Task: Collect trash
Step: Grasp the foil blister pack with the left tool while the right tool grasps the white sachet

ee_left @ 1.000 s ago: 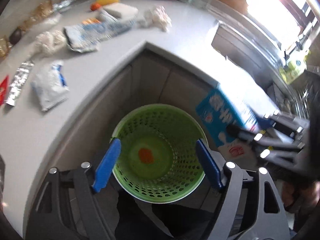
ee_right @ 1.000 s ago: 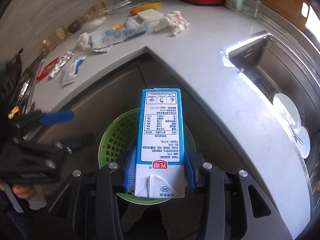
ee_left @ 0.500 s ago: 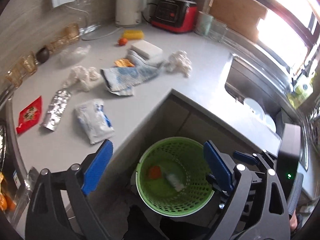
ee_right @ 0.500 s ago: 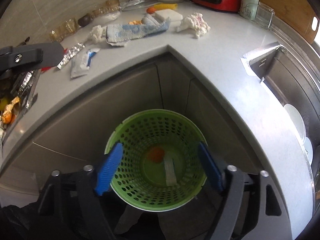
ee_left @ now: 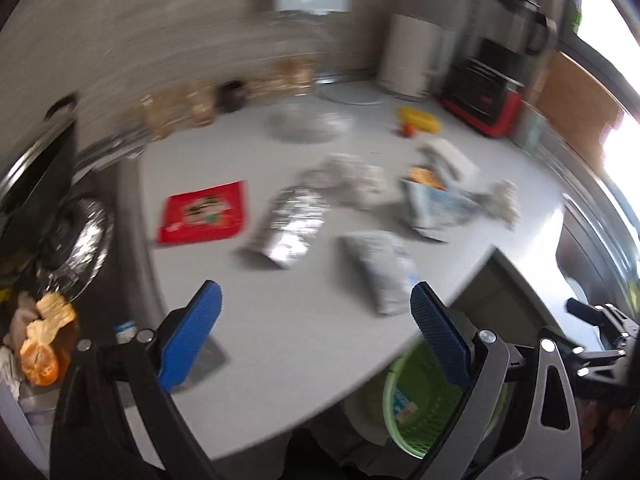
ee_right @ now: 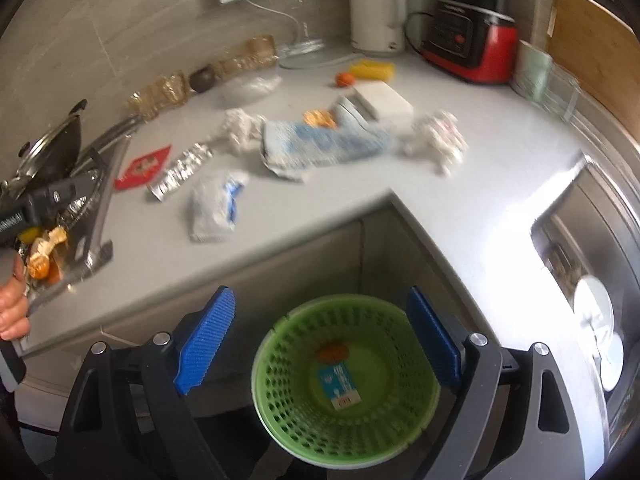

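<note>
The green basket (ee_right: 280, 400) stands on the floor in the counter's inner corner, holding a blue-and-white milk carton (ee_right: 340, 384) and an orange scrap (ee_right: 333, 354). My right gripper (ee_right: 320, 296) hangs above it, jaws opening, nothing between them. My left gripper (ee_left: 314, 292) is over the grey counter (ee_left: 280, 340), jaws opening and empty. Just beyond its right finger lies a white-and-blue packet (ee_left: 384, 272), with a silver foil wrapper (ee_left: 288, 228) and a red packet (ee_left: 204, 212) farther off. A blue-white bag (ee_right: 324, 146) and crumpled tissues (ee_right: 436, 140) lie deeper on the counter.
A kettle (ee_right: 376, 8) and red blender (ee_right: 468, 48) stand at the back wall. The sink (ee_right: 592, 312) with white plates is at the right. At the left a pan (ee_right: 52, 148) sits on the stove, with orange peel (ee_left: 44, 344) beside it.
The right gripper opened and the milk carton dropped into the basket. The left gripper swung from above the basket up and left over the counter's trash. Both rose.
</note>
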The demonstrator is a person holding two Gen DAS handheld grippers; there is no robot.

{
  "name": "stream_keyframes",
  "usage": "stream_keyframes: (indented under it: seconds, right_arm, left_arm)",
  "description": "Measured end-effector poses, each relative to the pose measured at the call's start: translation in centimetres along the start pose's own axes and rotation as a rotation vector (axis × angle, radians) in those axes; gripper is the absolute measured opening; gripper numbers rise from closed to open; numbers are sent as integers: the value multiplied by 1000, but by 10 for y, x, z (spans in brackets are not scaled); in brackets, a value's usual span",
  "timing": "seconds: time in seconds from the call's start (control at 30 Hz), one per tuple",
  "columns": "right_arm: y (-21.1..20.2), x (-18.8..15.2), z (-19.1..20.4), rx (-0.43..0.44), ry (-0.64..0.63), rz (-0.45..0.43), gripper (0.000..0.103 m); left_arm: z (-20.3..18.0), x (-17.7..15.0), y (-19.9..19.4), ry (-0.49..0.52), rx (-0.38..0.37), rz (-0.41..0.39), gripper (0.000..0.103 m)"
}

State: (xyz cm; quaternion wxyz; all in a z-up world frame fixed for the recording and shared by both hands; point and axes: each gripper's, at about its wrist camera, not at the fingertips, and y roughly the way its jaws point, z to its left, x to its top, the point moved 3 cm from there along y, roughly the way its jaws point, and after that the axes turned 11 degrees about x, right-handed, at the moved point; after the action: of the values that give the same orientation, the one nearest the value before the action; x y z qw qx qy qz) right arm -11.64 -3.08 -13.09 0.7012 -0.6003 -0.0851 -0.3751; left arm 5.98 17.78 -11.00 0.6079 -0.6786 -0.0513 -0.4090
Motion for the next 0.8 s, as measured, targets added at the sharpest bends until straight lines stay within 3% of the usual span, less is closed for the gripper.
stream_keyframes:
  seconds: [0.13, 0.27, 0.63, 0.8]
  right_arm:
    - [24, 29, 19, 12, -7, -1, 87]
    - [57, 45, 33, 6, 2, 23, 87]
    - [143, 56, 70, -20, 25, 104, 86]
    - [167, 58, 79, -52, 11, 141, 76]
  left_arm:
    - [47, 10, 34, -61, 32, 47, 91]
    - [55, 18, 57, -41, 6, 54, 91]
    - [10, 45, 123, 150, -189, 94, 91]
    - [-4, 51, 140, 221, -241, 103, 91]
